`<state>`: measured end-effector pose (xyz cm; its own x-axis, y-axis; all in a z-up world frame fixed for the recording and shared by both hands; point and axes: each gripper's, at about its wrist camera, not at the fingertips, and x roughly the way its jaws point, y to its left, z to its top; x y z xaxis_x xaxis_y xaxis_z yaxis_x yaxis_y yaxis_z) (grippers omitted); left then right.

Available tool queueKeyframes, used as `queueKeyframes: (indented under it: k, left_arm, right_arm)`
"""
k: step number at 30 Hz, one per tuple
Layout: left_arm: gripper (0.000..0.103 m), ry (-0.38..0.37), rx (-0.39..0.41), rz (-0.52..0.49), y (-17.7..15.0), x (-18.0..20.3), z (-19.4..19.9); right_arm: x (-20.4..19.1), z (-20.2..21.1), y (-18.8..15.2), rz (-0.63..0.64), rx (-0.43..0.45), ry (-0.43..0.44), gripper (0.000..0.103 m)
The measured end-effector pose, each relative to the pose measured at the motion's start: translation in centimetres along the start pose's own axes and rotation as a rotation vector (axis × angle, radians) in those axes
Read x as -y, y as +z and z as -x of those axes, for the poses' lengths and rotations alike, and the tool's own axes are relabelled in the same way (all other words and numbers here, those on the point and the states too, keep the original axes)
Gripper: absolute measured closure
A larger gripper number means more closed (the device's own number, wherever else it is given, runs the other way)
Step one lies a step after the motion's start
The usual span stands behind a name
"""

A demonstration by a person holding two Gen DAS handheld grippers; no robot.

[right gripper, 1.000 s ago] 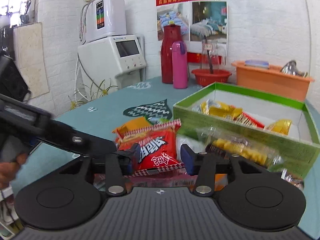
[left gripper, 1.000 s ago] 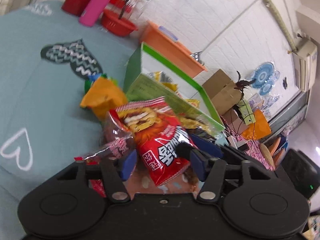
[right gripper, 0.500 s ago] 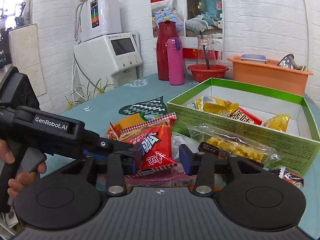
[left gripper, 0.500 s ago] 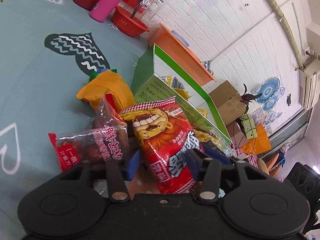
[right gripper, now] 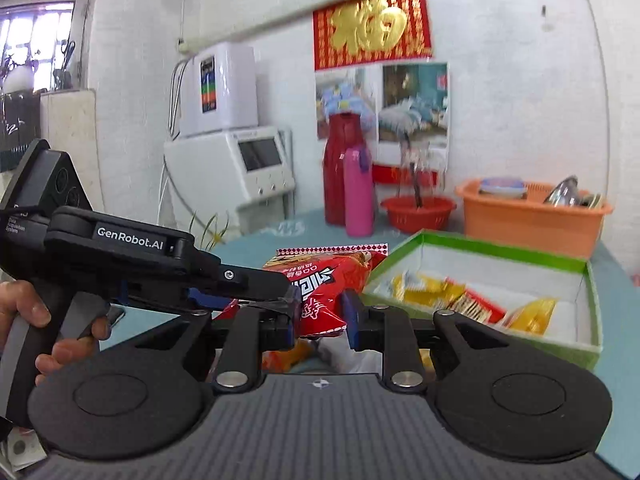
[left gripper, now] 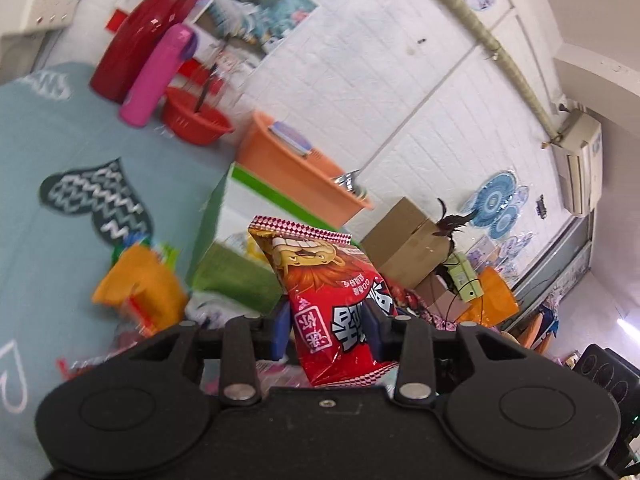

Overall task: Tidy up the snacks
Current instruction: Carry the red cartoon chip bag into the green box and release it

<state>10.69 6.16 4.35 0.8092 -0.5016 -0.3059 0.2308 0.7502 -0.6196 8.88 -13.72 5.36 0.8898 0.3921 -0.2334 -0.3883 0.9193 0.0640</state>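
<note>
Two grippers share one packet here, above a teal-clothed table (right gripper: 256, 246) with the green-rimmed box (right gripper: 496, 254) open at the right, several yellow and red packets already lying inside it. An orange tub (right gripper: 532, 222) stands beyond the box, well apart from the work. Between table and box rim hangs the red snack bag (left gripper: 332, 304), lifted clear of the loose pile near the box's left wall. The left gripper (left gripper: 326, 330) pinches its lower end, pads pressed against the foil. The right gripper (right gripper: 320, 316) is closing its jaws on a corner of the same bag, pads at the foil. By my judgement the step is the carry into the box. Next, one gripper should let go, so the other can swing the bag rightward over the rim and release it inside.
</note>
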Motion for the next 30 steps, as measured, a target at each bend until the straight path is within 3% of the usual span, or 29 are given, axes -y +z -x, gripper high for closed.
queueKeyframes:
  k: [13, 22, 23, 24, 27, 30]
  left_arm:
    - [0.039, -0.089, -0.077, -0.084, 3.8, 3.5, -11.1]
    - [0.038, -0.031, -0.188, -0.075, 3.9, 1.7, -18.2]
    - [0.030, -0.007, -0.204, -0.072, 3.8, 1.3, -19.0]
    - [0.002, 0.018, -0.216, -0.072, 3.7, 1.0, -19.6]
    - [0.000, 0.067, -0.223, -0.081, 3.5, 0.5, -20.4]
    - [0.000, 0.062, -0.228, -0.083, 3.6, 0.5, -19.6]
  right_arm:
    - [8.1, -0.3, 2.2, -0.086, 0.066, -0.161, 0.062]
    - [13.3, -2.8, -0.3, -0.187, 0.037, -0.199, 0.062]
    - [13.7, -3.2, -0.7, -0.191, 0.035, -0.205, 0.062]
    - [14.0, -3.9, -1.1, -0.194, 0.030, -0.221, 0.064]
    - [14.6, -5.8, -2.2, -0.144, -0.018, -0.336, 0.053]
    - [15.2, -6.6, -3.1, -0.117, -0.079, -0.366, 0.049]
